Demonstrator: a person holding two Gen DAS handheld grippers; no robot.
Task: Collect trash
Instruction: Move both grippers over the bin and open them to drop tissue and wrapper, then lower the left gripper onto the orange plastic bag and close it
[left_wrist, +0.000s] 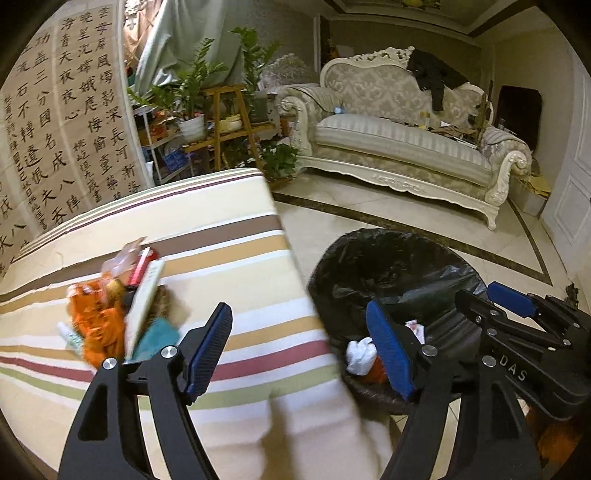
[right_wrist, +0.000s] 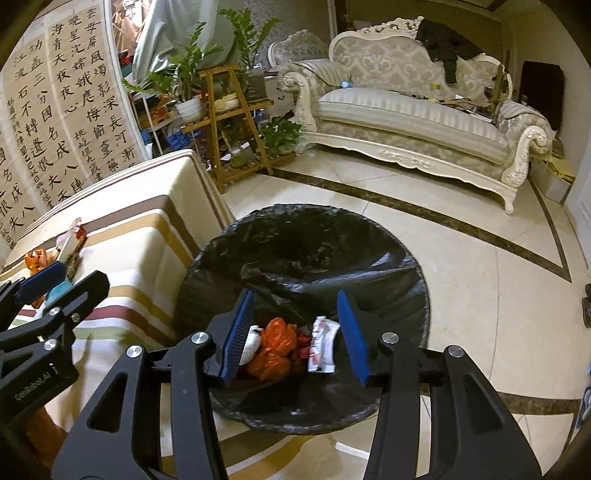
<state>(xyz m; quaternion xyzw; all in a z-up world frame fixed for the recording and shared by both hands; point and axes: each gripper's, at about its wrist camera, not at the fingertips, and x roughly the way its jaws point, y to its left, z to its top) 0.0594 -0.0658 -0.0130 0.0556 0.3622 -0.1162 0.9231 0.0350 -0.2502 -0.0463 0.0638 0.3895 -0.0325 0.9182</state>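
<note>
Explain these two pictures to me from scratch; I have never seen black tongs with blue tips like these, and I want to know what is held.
There is no robot here: a person holds a two-finger gripper in each hand, and each carries a fisheye camera looking along its fingers.

The left wrist view shows the left gripper, open and empty, over the edge of a striped tablecloth. A pile of trash lies there: orange wrappers, a red packet, a white card, blurred.

The right wrist view shows the right gripper, also open and empty, above a trash bin lined with a black bag. Inside lie an orange wrapper, white tissue and a white packet.

Nothing is held.
</note>
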